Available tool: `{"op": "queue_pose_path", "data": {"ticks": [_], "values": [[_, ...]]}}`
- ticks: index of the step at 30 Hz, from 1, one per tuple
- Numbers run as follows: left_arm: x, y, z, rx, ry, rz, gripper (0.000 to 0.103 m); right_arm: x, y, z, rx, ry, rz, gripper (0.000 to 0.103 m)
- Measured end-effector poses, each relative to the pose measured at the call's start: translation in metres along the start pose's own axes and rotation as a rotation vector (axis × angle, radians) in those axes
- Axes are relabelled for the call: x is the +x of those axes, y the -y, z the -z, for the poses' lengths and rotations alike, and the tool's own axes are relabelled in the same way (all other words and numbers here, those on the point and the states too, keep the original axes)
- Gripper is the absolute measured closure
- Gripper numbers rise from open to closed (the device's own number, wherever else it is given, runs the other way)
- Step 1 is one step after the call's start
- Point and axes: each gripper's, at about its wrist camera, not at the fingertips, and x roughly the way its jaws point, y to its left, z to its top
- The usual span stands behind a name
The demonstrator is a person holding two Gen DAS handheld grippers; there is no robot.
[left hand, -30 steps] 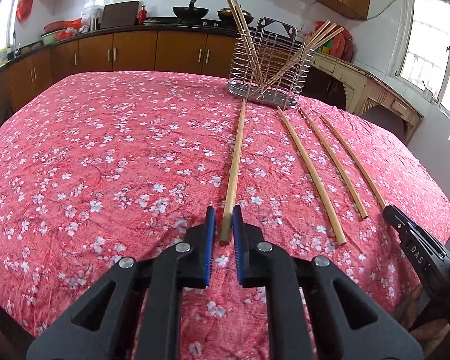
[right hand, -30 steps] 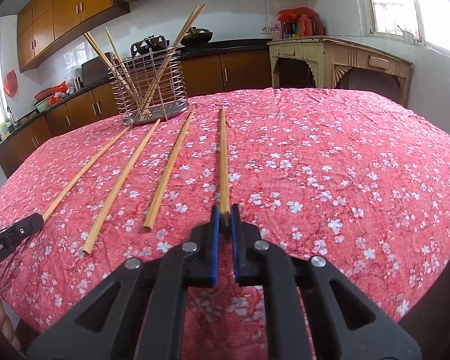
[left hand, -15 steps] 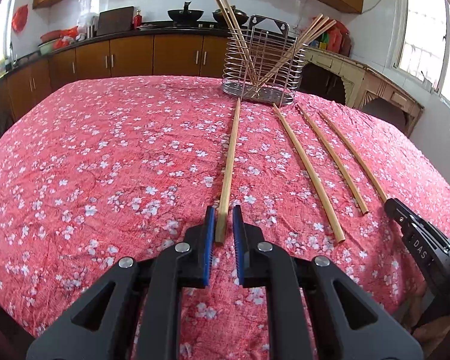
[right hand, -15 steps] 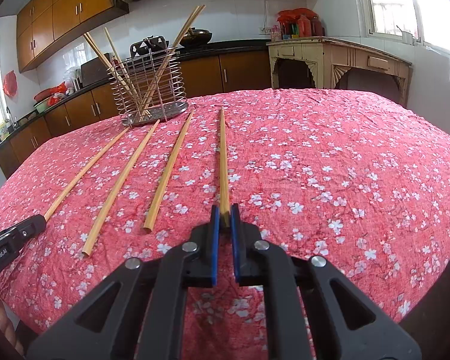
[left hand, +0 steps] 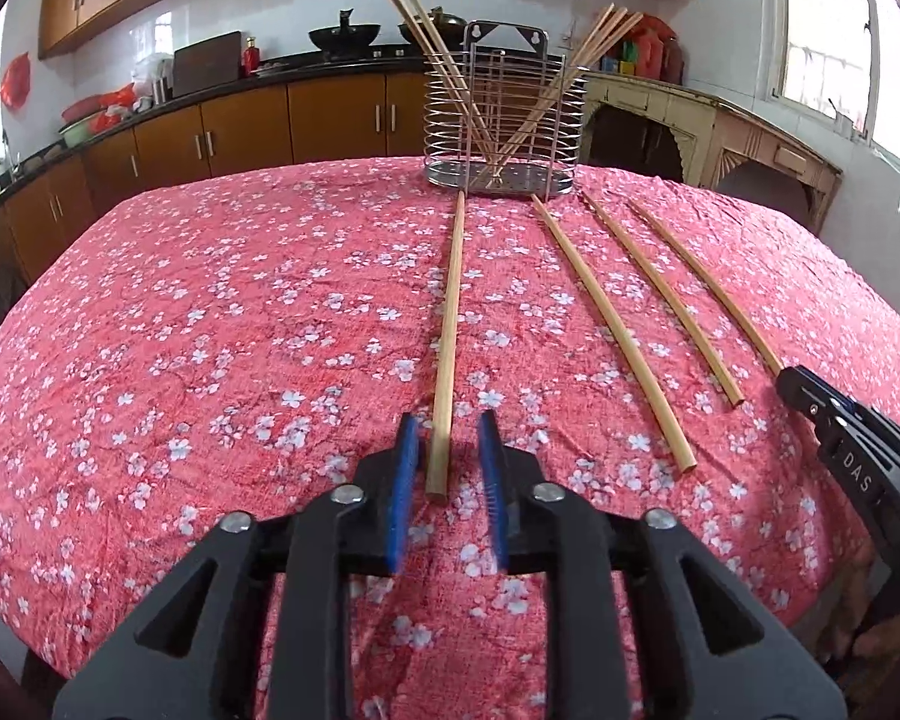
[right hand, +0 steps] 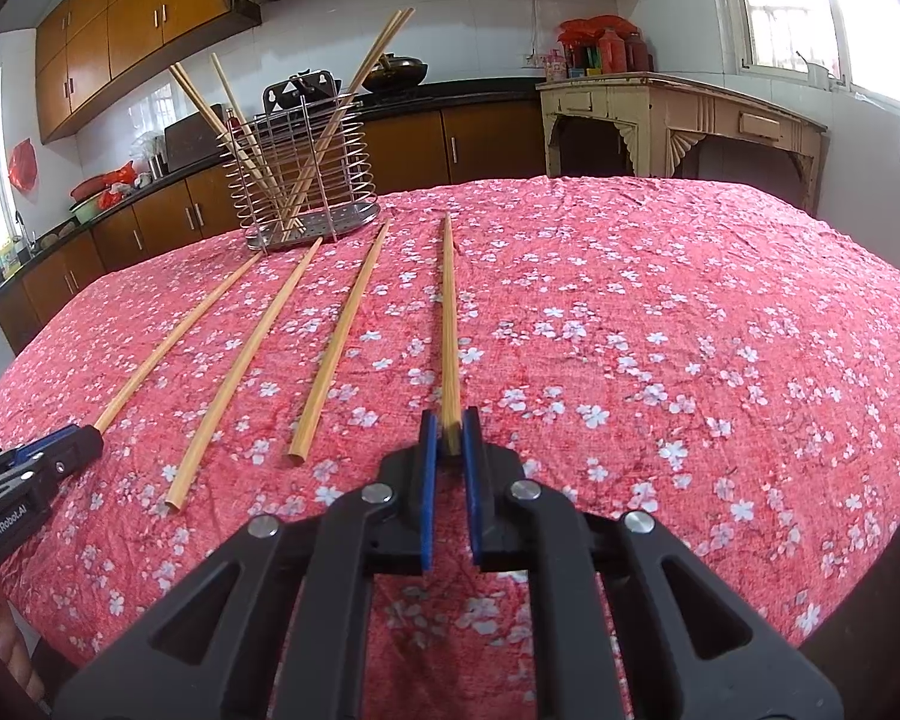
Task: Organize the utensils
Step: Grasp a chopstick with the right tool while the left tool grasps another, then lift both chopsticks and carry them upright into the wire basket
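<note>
Both grippers are picking up long bamboo chopsticks lying on the red floral tablecloth [left hand: 210, 312]: the right gripper [right hand: 450, 438] is pinching the rightmost chopstick [right hand: 448, 312], while the left gripper [left hand: 444, 456] is straddling the leftmost chopstick [left hand: 448, 330], jaws narrowly apart; closing, then carrying to the wire utensil holder [left hand: 506, 120], probably comes next

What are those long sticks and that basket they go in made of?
Sticks: likely bamboo or pale wood; matte tan, with a faint grain.
Basket: metal wire, probably stainless or chromed steel; shiny silver coils over a perforated tray.
</note>
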Motion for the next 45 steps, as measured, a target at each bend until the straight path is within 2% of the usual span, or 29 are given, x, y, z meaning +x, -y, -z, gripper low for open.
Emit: {"op": "queue_pose_path", "data": {"ticks": [4,5,6,8,16,21,31,45], "values": [[0.001,0.002,0.002,0.020,0.008,-0.012,0.077,0.000,0.000,0.000,-0.006,0.002,0.003,0.093],[0.001,0.000,0.002,0.014,0.009,-0.009,0.079,0.000,-0.001,0.001,-0.009,0.004,0.005,0.093],[0.000,-0.001,0.002,0.011,0.009,-0.009,0.089,0.000,-0.001,0.001,-0.015,0.005,0.007,0.093],[0.000,-0.006,0.002,-0.004,0.005,-0.001,0.095,0.000,-0.002,0.001,-0.016,0.005,0.007,0.095],[-0.005,-0.020,0.001,-0.028,-0.012,0.040,0.096,-0.003,0.002,-0.002,-0.006,0.008,-0.001,0.095],[-0.018,-0.029,-0.007,-0.017,-0.003,0.065,0.096,-0.017,0.003,-0.012,-0.013,0.057,0.007,0.095],[-0.055,-0.048,-0.064,0.003,0.129,0.046,0.096,-0.053,0.009,-0.071,-0.001,0.194,-0.006,0.095],[-0.077,-0.071,-0.134,-0.053,0.258,0.026,0.096,-0.076,0.006,-0.155,0.022,0.335,-0.043,0.095]]}}
